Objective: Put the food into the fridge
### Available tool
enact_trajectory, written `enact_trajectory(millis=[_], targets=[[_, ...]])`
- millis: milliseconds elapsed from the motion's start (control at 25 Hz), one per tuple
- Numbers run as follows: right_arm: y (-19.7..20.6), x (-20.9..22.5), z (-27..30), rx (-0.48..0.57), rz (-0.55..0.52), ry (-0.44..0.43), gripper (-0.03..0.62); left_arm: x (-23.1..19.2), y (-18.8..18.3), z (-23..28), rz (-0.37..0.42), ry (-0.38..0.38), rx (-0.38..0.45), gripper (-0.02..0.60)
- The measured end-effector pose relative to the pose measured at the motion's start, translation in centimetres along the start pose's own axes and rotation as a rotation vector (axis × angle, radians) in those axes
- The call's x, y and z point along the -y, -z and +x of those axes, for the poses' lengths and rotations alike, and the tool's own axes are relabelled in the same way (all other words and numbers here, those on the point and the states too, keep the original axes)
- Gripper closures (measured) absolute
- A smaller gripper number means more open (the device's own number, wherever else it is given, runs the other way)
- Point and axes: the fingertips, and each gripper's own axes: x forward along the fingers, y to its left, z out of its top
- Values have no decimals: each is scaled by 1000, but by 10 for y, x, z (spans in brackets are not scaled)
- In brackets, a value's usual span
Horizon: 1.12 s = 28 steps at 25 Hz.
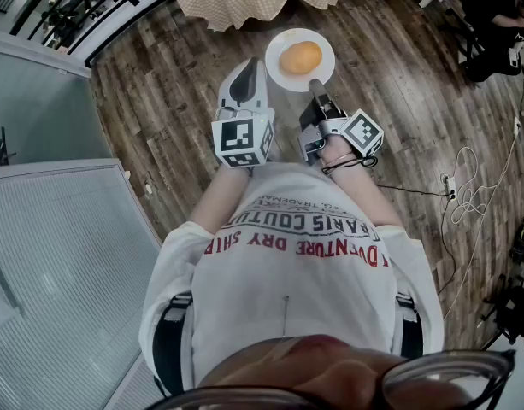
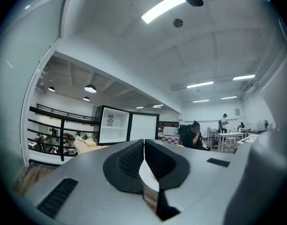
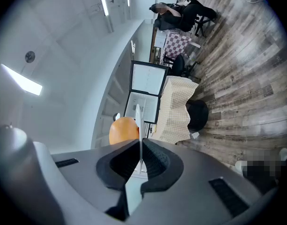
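Plate (image 1: 276,65) carrying the round orange food (image 1: 300,57), clamped at its near rim by the right gripper's (image 1: 314,84) narrow jaws – fridge (image 2: 111,124) well ahead across the floor – left gripper (image 1: 247,71) alongside, jaws together, empty.

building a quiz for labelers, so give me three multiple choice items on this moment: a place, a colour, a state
1. Where is the round orange food? A on the floor; B on the plate; C on the table.
2. What colour is the plate? A white; B blue; C black.
3. What is the right gripper doing? A open, empty; B shut on the plate's rim; C shut on the food.
Answers: 1 B, it lies mid-plate; 2 A, the rim shows white; 3 B, its view shows jaws closed on the thin edge.
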Motion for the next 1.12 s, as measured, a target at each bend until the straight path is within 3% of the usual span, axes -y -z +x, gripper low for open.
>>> enact_trajectory(millis=[640,920,1120], targets=[[-3,12,5,-3,1,10,560,-1,13,8,9,19,-41,554],[-16,14,41,8,10,24,560,-21,14,42,2,33,-68,554],[-31,12,103,19,6,70,560,-57,0,104,-19,63,-66,554]])
